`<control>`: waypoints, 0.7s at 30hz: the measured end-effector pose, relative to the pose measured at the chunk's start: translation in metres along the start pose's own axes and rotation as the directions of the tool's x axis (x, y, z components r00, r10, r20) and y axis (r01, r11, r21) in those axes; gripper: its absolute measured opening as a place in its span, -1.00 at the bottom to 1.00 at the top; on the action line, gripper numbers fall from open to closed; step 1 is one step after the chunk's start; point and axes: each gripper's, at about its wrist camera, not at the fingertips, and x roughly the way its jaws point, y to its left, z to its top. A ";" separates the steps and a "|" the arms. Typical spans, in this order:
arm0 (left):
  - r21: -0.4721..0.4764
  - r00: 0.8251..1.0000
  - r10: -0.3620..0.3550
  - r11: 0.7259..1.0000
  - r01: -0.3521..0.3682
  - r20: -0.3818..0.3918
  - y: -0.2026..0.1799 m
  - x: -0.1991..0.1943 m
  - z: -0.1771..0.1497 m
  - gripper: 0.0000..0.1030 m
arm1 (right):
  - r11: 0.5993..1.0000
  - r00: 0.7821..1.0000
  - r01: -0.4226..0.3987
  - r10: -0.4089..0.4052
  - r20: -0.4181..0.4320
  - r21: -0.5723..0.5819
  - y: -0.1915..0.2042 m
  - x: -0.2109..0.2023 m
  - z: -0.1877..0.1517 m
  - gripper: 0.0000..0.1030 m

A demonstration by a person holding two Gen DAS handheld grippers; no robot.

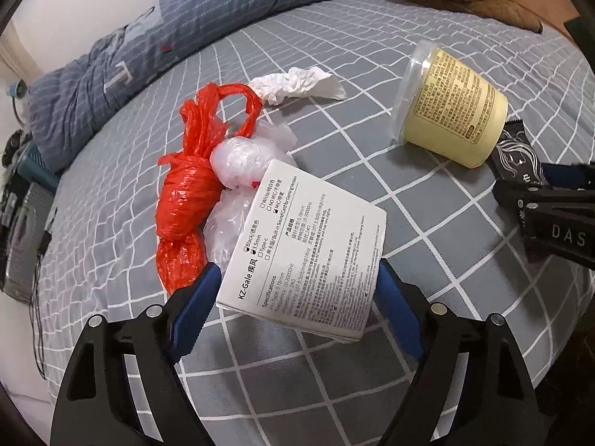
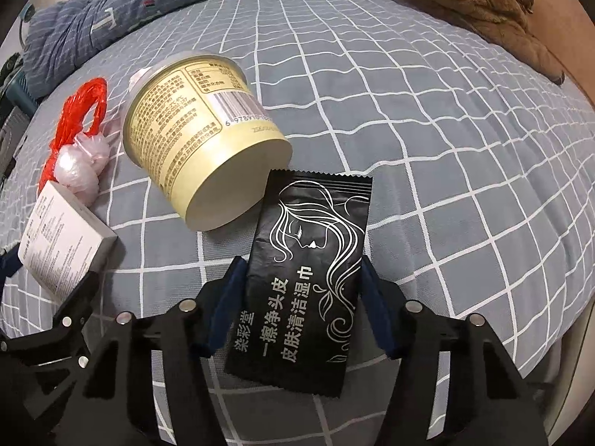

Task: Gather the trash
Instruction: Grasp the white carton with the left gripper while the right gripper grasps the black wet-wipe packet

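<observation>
Trash lies on a grey checked bed sheet (image 1: 372, 41). My left gripper (image 1: 297, 290) is shut on a white printed box (image 1: 308, 245), its blue pads (image 1: 206, 290) against both side edges. Behind the box lie a knotted red plastic bag (image 1: 186, 193), a clear plastic bag (image 1: 241, 160) and a crumpled tissue (image 1: 297, 83). A yellow cup (image 2: 193, 130) lies on its side. My right gripper (image 2: 303, 290) is shut on a black wet-wipe sachet (image 2: 308, 260) that rests just in front of the cup's base.
A rolled blue quilt (image 1: 148, 44) runs along the far left of the bed. A brown garment (image 2: 476, 3) lies at the far right. Left of the bed's edge sit a grey device (image 1: 26, 230) and dangling cables.
</observation>
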 end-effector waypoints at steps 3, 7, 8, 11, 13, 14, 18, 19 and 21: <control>-0.034 1.000 -0.019 0.999 0.019 0.003 0.004 -0.003 -0.002 0.58 | 1.000 1.000 -0.005 0.005 0.001 0.010 -0.005 0.000 0.001 -0.01; -0.068 0.999 -0.031 0.997 0.032 0.010 0.008 -0.009 -0.005 0.56 | 1.000 1.000 -0.005 0.005 0.006 0.007 -0.007 -0.002 0.000 -0.08; -0.073 0.999 -0.035 0.997 0.036 0.010 0.008 -0.010 -0.006 0.56 | 1.000 1.000 -0.005 0.005 0.007 0.008 -0.007 -0.003 -0.001 -0.10; -0.101 0.998 -0.054 0.993 0.055 0.015 0.011 -0.015 -0.008 0.54 | 1.000 1.000 -0.001 0.001 0.008 0.002 -0.007 -0.004 -0.002 -0.18; -0.120 0.998 -0.064 0.991 0.066 0.021 0.012 -0.020 -0.009 0.54 | 1.000 1.000 0.000 0.000 0.006 -0.005 -0.007 -0.006 -0.003 -0.38; -0.128 0.997 -0.067 0.989 0.070 0.023 0.012 -0.021 -0.009 0.53 | 1.000 1.000 0.001 0.000 0.004 -0.013 -0.007 -0.006 -0.004 -0.43; -0.151 0.996 -0.086 0.985 0.089 0.024 0.013 -0.029 -0.014 0.52 | 1.000 1.000 -0.006 0.006 0.003 -0.014 -0.006 -0.010 -0.004 -0.59; -0.158 0.996 -0.091 0.983 0.093 0.024 0.013 -0.030 -0.015 0.52 | 1.000 1.000 -0.009 0.009 0.001 -0.009 -0.007 -0.010 -0.004 -0.59; -0.182 0.994 -0.107 0.977 0.109 0.021 0.016 -0.031 -0.018 0.52 | 1.000 1.000 -0.017 0.017 -0.005 -0.002 -0.009 -0.008 -0.004 -0.60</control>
